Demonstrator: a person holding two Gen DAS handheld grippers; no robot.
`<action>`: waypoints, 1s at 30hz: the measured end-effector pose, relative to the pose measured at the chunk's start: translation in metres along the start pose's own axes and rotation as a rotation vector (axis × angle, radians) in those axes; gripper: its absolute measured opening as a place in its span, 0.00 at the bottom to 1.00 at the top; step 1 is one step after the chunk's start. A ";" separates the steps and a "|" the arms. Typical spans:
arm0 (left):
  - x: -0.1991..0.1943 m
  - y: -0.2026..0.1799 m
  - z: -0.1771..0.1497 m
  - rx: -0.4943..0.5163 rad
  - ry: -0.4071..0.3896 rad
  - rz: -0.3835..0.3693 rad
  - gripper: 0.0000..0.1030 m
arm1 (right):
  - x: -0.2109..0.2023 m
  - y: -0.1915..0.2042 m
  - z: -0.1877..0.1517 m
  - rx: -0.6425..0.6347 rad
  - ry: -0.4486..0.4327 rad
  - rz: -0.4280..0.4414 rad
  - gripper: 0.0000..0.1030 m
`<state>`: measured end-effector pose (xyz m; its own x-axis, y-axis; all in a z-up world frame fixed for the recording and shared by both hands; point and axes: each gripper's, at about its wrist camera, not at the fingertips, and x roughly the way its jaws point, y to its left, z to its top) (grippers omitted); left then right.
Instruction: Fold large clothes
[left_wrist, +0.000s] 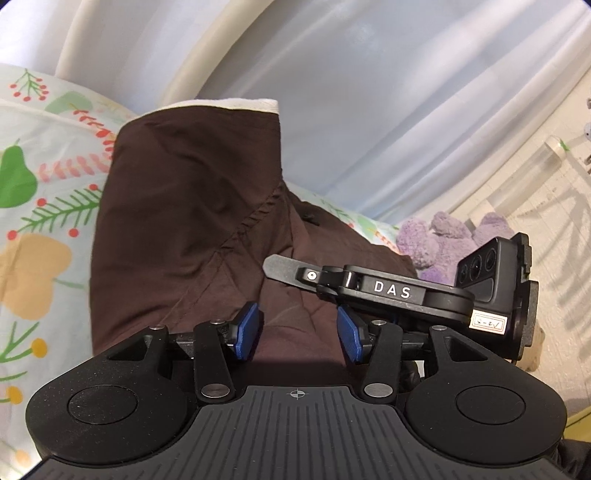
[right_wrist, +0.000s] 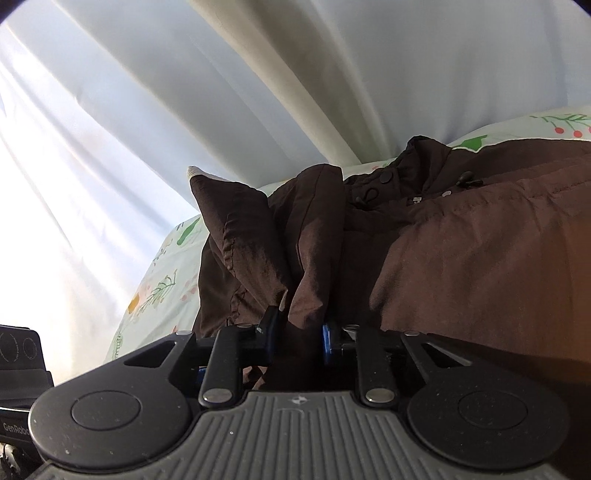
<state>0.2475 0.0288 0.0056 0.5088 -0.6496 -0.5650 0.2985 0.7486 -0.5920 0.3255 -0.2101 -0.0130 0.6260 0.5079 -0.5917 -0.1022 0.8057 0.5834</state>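
1. Left wrist view, nearest first: my left gripper (left_wrist: 295, 334) hangs with its jaws about half open, blue pads (left_wrist: 246, 330) apart, nothing pinched. Brown cloth fills the gap behind them, but I cannot tell whether it touches the pads.
2. Just beyond, on the right of the same view, my right gripper (left_wrist: 402, 295) lies across the frame, its black body and camera housing close beside my left jaws.
3. Right wrist view: the right gripper (right_wrist: 299, 332) has its jaws nearly closed on a raised ridge of the brown jacket (right_wrist: 461, 251). The fold (right_wrist: 314, 258) rises straight from between the pads, so I judge it gripped, though the contact sits in shadow.
4. The relation that counts: the jacket lies dead ahead of both jaws and runs away from me toward the curtain. A sleeve (left_wrist: 192, 206) with a pale cuff (left_wrist: 236, 103) points up the frame. The right hand holds cloth; the left is free and just beside it, so I judge the left is the hand to take the next hold for the fold.
5. Beneath it all, the bed (left_wrist: 33, 206) wears a pale sheet printed with pears, berries and sprigs.
6. Farther off, a purple plush toy (left_wrist: 436, 236) sits at the bed's far edge.
7. Behind everything hang pale, backlit curtains (right_wrist: 184, 110).
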 end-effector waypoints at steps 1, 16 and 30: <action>-0.002 0.000 0.001 0.001 -0.001 0.009 0.54 | 0.001 0.000 -0.001 -0.003 -0.002 -0.003 0.20; -0.034 0.057 0.016 -0.105 -0.152 0.342 0.72 | 0.003 0.002 -0.005 -0.012 -0.012 -0.016 0.20; 0.008 0.096 0.009 -0.276 -0.143 0.114 0.77 | 0.023 0.035 0.012 -0.100 0.074 -0.041 0.43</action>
<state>0.2871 0.0965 -0.0506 0.6402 -0.5242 -0.5616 0.0128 0.7382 -0.6745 0.3451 -0.1739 0.0007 0.5727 0.4920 -0.6558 -0.1563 0.8508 0.5018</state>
